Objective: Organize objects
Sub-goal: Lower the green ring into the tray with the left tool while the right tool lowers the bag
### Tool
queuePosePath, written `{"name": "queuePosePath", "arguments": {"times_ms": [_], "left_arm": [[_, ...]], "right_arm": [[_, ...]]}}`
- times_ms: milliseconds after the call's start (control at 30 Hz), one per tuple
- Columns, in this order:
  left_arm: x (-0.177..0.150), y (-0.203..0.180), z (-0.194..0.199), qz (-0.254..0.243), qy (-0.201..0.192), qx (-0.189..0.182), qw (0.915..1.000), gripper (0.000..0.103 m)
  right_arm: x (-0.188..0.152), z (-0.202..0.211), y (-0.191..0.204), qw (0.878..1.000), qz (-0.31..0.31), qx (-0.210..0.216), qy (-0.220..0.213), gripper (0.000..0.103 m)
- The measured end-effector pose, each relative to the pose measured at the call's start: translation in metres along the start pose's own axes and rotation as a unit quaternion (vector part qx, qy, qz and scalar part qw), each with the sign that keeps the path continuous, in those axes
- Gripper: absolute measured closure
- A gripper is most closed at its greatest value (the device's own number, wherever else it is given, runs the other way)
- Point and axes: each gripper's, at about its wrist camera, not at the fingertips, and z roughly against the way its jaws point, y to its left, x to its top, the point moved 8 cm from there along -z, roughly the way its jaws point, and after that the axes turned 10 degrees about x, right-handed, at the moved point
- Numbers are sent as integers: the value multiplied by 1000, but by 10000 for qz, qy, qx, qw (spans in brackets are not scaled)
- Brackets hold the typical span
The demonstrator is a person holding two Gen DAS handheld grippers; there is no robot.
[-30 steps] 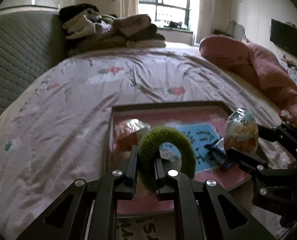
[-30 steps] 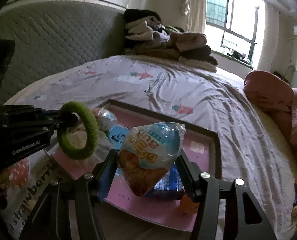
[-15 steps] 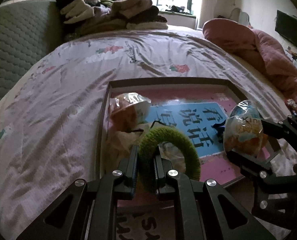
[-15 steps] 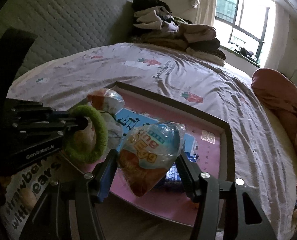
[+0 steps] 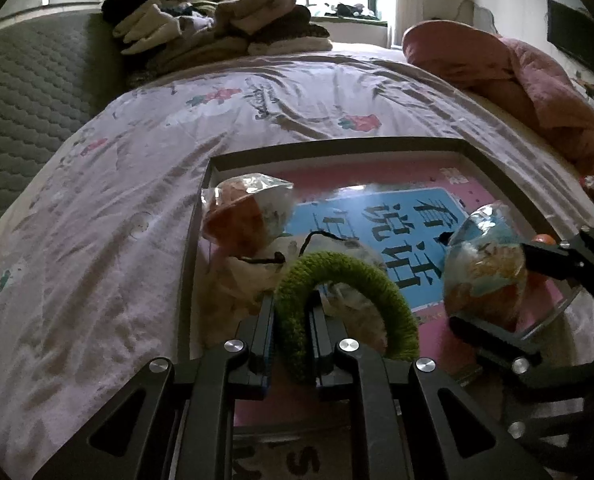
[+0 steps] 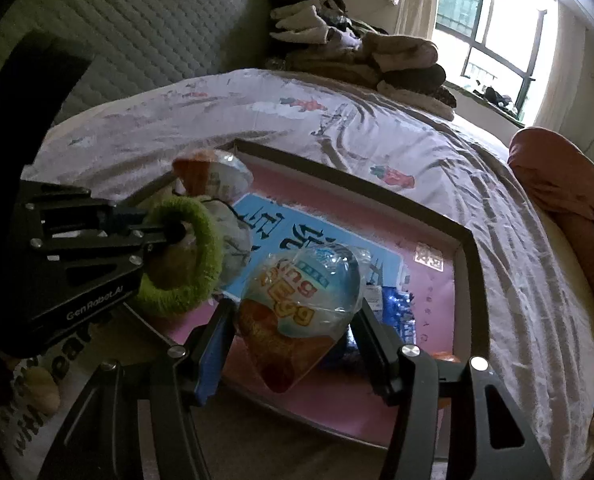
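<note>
Left tongs (image 5: 291, 332) pinch a green knitted ring (image 5: 349, 300) at lower centre; right tongs (image 6: 293, 340) clamp a wrapped toy egg (image 6: 301, 304). Both hover over the shallow box (image 6: 471, 264), where another egg (image 5: 249, 212) already lies; releasing remains.

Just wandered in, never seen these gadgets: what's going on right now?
Left claw shut on green ring. Right claw shut on wrapped egg. Both over tray; another egg and pouch inside.

we saw a fuzzy knitted green ring (image 5: 349, 280), a glossy plastic-wrapped egg (image 6: 301, 300), matt black gripper fingers (image 5: 265, 320) and wrinkled cloth bedsheet (image 5: 97, 240).
</note>
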Motion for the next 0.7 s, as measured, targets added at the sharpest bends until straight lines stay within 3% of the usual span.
{"name": "queuePosePath", "arguments": {"times_ms": [600, 700], "left_arm": [[-4, -3, 9, 166, 60, -312, 9994, 80], [-3, -4, 13, 198, 44, -399, 9990, 69]], "right_arm": [[-5, 1, -1, 9999, -161, 25, 38, 40], [-5, 1, -2, 9997, -238, 71, 46, 36]]}}
